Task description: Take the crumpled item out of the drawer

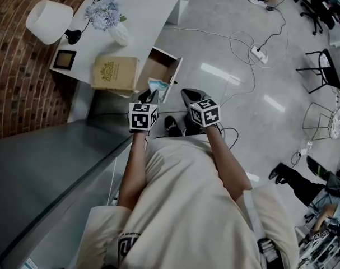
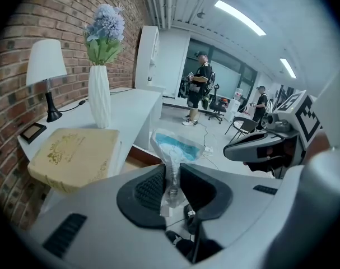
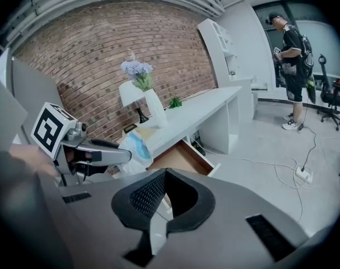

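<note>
The crumpled item (image 2: 175,145), a clear plastic wrapper with blue inside, is pinched by its lower end between the pads of my left gripper (image 2: 171,185). In the head view the crumpled item (image 1: 157,84) hangs just above the front of the open wooden drawer (image 1: 157,65), at the tip of the left gripper (image 1: 149,98). My right gripper (image 1: 188,96) floats beside it on the right, jaws together with nothing between them. From the right gripper view (image 3: 164,175) I see the wrapper (image 3: 135,149) on the left gripper (image 3: 94,156), and the drawer (image 3: 178,158) empty.
A long white desk (image 1: 150,15) along the brick wall carries a tan box (image 1: 115,72), a white vase of flowers (image 1: 109,15), a lamp (image 1: 48,20) and a small frame (image 1: 64,59). Cables and a power strip (image 1: 258,53) lie on the floor. People stand far off (image 2: 199,88).
</note>
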A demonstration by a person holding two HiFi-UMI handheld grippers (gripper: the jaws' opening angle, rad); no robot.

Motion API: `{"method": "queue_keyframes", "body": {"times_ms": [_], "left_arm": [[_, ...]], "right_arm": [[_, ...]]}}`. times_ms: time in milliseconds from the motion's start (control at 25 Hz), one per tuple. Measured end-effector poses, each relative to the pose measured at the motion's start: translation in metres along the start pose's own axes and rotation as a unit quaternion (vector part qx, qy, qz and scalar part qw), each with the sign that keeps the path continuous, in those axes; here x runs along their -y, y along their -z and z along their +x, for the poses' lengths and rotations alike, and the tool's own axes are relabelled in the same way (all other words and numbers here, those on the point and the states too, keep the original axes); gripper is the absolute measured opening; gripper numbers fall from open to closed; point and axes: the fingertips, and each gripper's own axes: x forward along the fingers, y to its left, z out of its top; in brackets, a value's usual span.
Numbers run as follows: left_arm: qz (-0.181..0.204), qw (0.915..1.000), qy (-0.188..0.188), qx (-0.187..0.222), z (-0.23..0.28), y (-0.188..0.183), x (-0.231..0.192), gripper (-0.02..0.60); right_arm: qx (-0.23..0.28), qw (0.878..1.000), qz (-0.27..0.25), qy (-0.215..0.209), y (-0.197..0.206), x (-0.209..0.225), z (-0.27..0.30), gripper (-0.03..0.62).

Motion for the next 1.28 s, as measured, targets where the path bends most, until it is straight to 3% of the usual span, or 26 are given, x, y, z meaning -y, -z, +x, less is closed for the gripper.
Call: {"method": "queue_keyframes", "body": {"times_ms": [1280], "left_arm": [[-0.006, 1.0, 0.006, 0.0, -0.003, 0.011, 0.016, 0.087]], "right_arm": [[0.011, 0.999, -0.025, -0.02, 0.009, -0.013, -0.015, 0.025]]}}
